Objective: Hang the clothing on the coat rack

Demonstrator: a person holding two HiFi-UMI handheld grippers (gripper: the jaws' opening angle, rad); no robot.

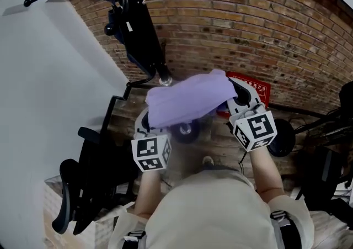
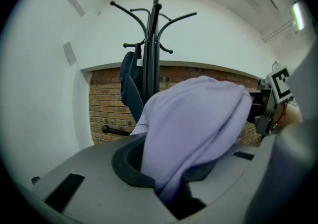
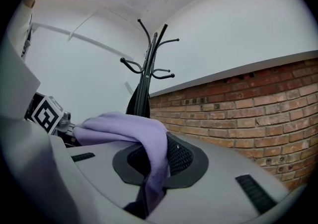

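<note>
Head view: lilac sweatshirt (image 1: pixel 187 99) carried bunched between the two grippers, off the floor, in front of the person's chest and short of the coat rack (image 1: pixel 138 21).

Left gripper (image 1: pixel 145 126): jaws nearly together, a thick fold of the lilac fabric pinched in the slot; the bulk mounds up over the jaw tops. Right gripper (image 1: pixel 240 96): jaws tight on a thinner fold that drapes down into the slot. Both are firm holds, by the look of it.

Step in hand, as I judge it: transport, with the garment picked up and the hanging not yet begun.

Next move calls for lifting both grippers well up and forward to the rack's upper arms, then opening out an edge or the neck so it can drop over a hook tip. Held this bunched, no opening shows.

Around:
- Dark blue garment (image 2: pixel 129 86) already hangs on the rack's left side, so that hook is taken. The upper curved arms look bare.
- Black office chair (image 1: pixel 94 176) at the person's left, near the rack's base.
- Low brick wall (image 1: pixel 248 21) behind, a red board (image 1: pixel 255 84) leaning at its foot.
- Black gear at the right edge, too dark to identify.
</note>
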